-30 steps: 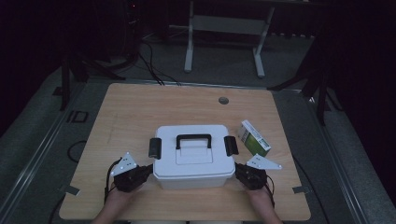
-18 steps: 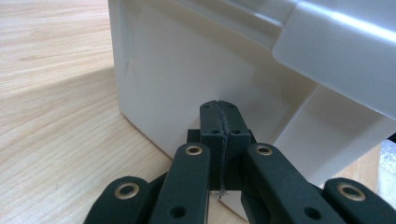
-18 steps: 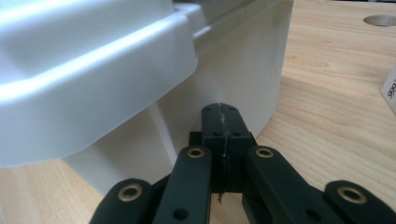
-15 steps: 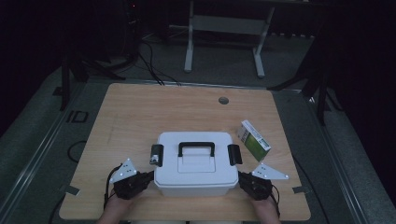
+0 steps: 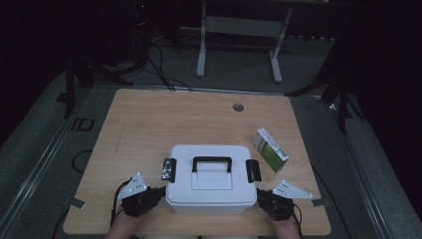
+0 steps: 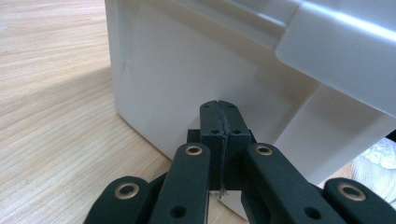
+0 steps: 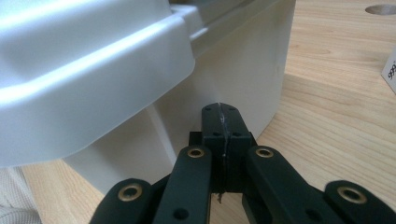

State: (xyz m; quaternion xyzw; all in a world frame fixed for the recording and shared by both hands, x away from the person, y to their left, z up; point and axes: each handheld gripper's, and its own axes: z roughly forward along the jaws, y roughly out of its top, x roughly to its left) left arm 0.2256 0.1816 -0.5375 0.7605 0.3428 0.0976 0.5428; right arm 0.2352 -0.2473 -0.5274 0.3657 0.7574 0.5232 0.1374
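the box (image 5: 208, 180) looks stiff, smooth, likely slippery — best lifted by its handle (image 5: 212, 163). both grippers — left (image 6: 219, 106), right (image 7: 220, 108) — are closed, empty, against its sides.

Your left claw (image 5: 158, 191) and right claw (image 5: 263, 198) sit low at the near edge, angled inward toward each other, each with its jaws pressed fully together and holding nothing.

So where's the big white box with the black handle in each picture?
High view: the white plastic box with a black handle sits low in the middle, between both grippers.
Left gripper view: its white wall stands across the top and right.
Right gripper view: its wall stands top left.
Shared landmark: the light wooden table.
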